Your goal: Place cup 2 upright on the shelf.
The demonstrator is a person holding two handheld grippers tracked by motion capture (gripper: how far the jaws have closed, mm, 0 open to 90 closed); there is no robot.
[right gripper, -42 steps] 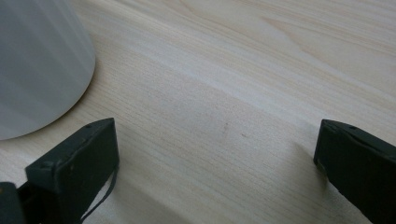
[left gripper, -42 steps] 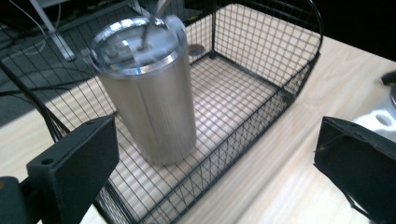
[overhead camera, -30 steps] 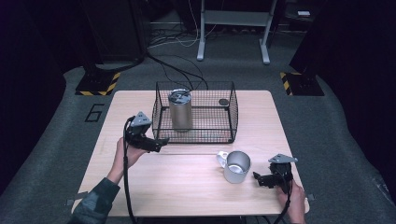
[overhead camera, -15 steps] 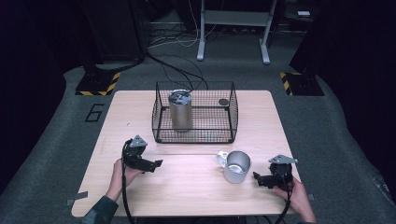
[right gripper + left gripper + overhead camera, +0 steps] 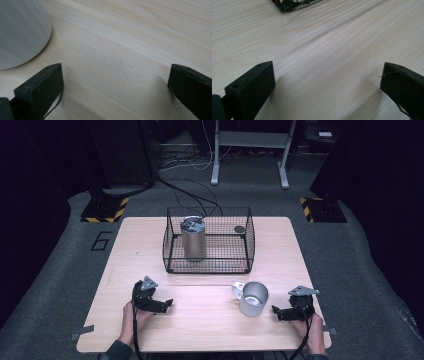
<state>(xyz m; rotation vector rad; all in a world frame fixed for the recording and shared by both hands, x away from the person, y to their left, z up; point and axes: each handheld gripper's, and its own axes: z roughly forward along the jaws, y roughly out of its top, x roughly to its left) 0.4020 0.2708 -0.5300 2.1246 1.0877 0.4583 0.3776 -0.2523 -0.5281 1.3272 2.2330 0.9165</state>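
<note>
Mug (image 5: 253, 298) before basket (image 5: 209, 265), canister (image 5: 193, 238) inside.

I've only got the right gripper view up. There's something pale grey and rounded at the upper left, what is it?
Observer: A metal mug standing upright on the table, its handle turned toward the wire basket.
Operator: Anything in that basket?
Observer: A tall steel tumbler with a lid stands in its left part, and a small dark round thing lies near the back right corner.
Operator: Where's the other gripper?
Observer: The left gripper rests low at the table's near left, jaws wide apart with nothing between them. The right gripper sits just right of the mug, also open.
</note>
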